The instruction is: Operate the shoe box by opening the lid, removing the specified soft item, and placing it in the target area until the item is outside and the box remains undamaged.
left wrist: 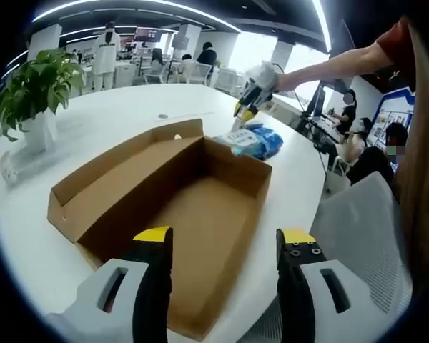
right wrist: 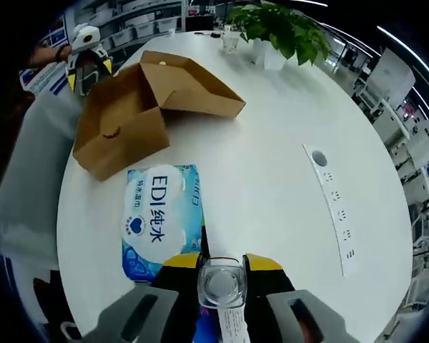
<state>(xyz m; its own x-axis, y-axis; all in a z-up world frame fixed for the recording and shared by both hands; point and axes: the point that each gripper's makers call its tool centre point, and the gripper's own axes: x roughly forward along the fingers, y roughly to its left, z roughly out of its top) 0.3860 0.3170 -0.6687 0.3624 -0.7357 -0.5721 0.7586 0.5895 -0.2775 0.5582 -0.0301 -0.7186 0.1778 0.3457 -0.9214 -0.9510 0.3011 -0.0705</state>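
Wipes pack (right wrist: 161, 218) lies by the narrowly parted right claw (right wrist: 222, 263); left claw (left wrist: 225, 236) gapes empty.

Brown shoe box (left wrist: 179, 214) — open, empty; blue wipes pack (right wrist: 161, 218) lies flat just beside it.

White round table (right wrist: 272, 164), potted plant (left wrist: 32, 89), grey mesh chair (left wrist: 365, 221), open-plan office desks, ceiling light strips (left wrist: 129, 6)
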